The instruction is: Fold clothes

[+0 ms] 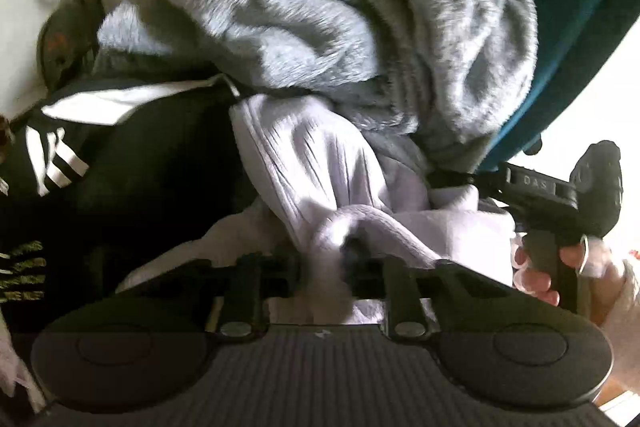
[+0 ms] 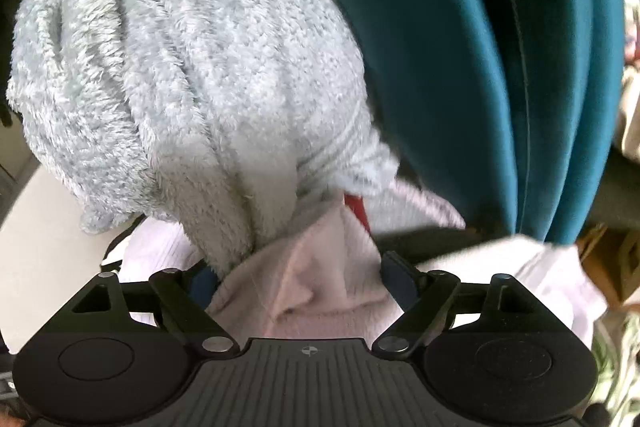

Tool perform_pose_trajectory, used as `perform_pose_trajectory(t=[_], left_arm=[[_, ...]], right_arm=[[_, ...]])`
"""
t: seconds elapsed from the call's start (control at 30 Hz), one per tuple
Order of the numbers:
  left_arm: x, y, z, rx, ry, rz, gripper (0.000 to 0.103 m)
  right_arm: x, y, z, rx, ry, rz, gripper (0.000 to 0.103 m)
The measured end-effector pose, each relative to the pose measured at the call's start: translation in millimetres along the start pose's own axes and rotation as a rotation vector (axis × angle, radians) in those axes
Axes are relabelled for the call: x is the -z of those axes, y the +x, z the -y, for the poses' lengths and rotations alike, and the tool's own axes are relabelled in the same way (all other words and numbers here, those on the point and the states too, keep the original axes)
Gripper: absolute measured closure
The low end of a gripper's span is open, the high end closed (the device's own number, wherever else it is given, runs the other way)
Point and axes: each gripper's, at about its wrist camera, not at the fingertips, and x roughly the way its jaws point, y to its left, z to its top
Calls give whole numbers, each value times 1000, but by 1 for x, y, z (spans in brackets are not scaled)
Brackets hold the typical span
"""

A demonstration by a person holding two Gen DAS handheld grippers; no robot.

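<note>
Left gripper (image 1: 326,259) pinches lilac garment (image 1: 320,163) (fleecy)

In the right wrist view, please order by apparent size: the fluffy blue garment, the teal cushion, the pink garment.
1. Fluffy blue garment
2. Teal cushion, nearly as large, so this order is unsure
3. Pink garment, partly hidden
</note>
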Motion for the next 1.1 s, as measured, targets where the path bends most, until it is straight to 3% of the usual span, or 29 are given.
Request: perform_pose_trajectory(t=[0.17,0.23,0.3,0.37,0.4,0.53,0.73,0.9,0.97,1.0,1.1], left_arm=[[14,-23,25,79,72,-12,91],[22,-28,34,88,80,-17,91],[30,-34,39,87,71,-22,91],[41,-37,47,92,83,-42,91],[47,-39,51,97,91,-54,91],[74,-44,65,115,118,-118,91],[121,-31,67,89,73,-214,90],[132,-22,70,38,46,-235,78],[126,-27,76,-1,71,-214,45],[122,-30,79,-24,86,-203,39],[112,-41,84,-29,115,-162,35]], right_arm=[[17,-28,4,-40,2,-11,25],[29,-37,5,-45,-27,-13,36],[33,-40,3,-50,-65,-12,64],[42,-52,3,-63,-92,1,81],[47,-58,3,-69,-106,7,84],[73,-97,6,-85,-142,10,89],[123,-142,27,-73,-100,-34,91],[152,-153,38,-26,-103,-44,91],[161,-156,40,-8,-108,-43,93],[164,-157,41,-2,-110,-41,93],[168,-163,40,2,-113,-37,93]])
